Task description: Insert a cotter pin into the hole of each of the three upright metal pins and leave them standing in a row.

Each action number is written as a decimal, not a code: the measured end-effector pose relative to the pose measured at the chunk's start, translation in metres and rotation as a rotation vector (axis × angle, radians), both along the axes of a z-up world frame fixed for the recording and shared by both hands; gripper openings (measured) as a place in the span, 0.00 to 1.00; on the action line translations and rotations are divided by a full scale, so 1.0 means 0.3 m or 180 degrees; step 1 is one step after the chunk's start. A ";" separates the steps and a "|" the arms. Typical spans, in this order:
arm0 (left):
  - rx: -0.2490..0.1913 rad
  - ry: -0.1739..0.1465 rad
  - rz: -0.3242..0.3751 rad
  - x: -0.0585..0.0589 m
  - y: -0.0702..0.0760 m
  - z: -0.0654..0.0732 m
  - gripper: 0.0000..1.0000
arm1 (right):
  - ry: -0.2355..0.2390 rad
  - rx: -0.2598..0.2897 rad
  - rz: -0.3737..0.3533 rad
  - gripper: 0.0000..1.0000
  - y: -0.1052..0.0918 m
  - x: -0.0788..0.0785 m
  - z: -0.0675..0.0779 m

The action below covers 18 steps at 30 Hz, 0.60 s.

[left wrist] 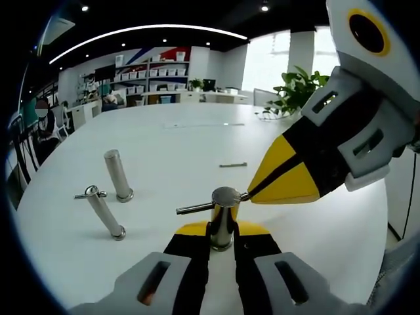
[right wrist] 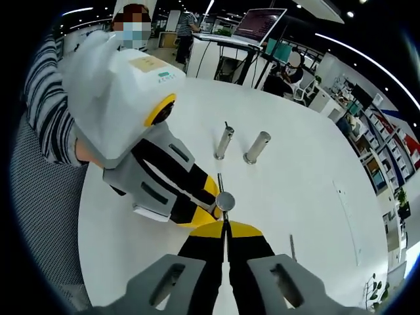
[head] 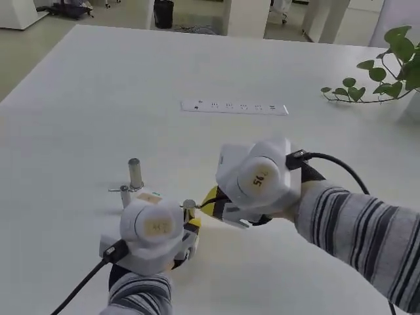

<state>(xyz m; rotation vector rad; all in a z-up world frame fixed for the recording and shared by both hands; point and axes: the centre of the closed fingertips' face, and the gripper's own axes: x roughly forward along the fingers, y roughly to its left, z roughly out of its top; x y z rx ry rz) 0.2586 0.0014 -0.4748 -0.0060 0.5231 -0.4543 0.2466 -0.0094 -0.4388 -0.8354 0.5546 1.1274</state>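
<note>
My left gripper point(left wrist: 222, 231) is shut on the base of an upright metal pin point(left wrist: 224, 209) near the table's front. A cotter pin point(left wrist: 195, 209) passes through the hole at that pin's head. My right gripper point(right wrist: 225, 227) is shut on the cotter pin's other end point(right wrist: 224, 216), its yellow tips touching the pin head point(right wrist: 225, 200). Behind stand two more metal pins: one point(left wrist: 105, 213) with a cotter pin point(left wrist: 89, 193) through it, and a bare one point(left wrist: 117, 176). In the head view the bare pin point(head: 135, 174) stands just beyond the left gripper point(head: 190, 220).
A loose cotter pin point(left wrist: 233, 165) lies on the white table beyond the held pin. A white power strip point(head: 234, 107) lies mid-table. A potted plant point(head: 387, 69) trails over the far right edge. A person's striped sleeve point(head: 357, 236) comes in from the right.
</note>
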 end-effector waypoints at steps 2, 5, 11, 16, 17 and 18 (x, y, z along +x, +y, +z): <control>0.0002 0.0000 -0.0001 0.000 -0.001 0.000 0.10 | 0.0010 0.0013 -0.0012 0.00 -0.001 -0.001 -0.002; 0.0029 -0.0020 -0.0018 -0.001 -0.003 -0.001 0.10 | 0.0031 0.0017 -0.0036 0.00 -0.005 -0.001 -0.008; 0.0055 -0.0033 -0.0030 -0.001 -0.003 -0.001 0.10 | 0.0051 0.0055 -0.0065 0.00 -0.005 -0.002 -0.011; 0.0039 0.0120 -0.0014 -0.020 0.022 -0.011 0.20 | 0.0082 0.0128 -0.0138 0.04 -0.001 0.002 -0.008; 0.0061 0.0120 -0.0046 -0.026 0.029 -0.007 0.22 | 0.0086 0.0159 -0.0143 0.05 0.002 0.003 -0.005; 0.0073 0.0111 -0.0063 -0.031 0.036 -0.002 0.24 | 0.0098 0.0186 -0.0149 0.06 0.005 0.004 -0.003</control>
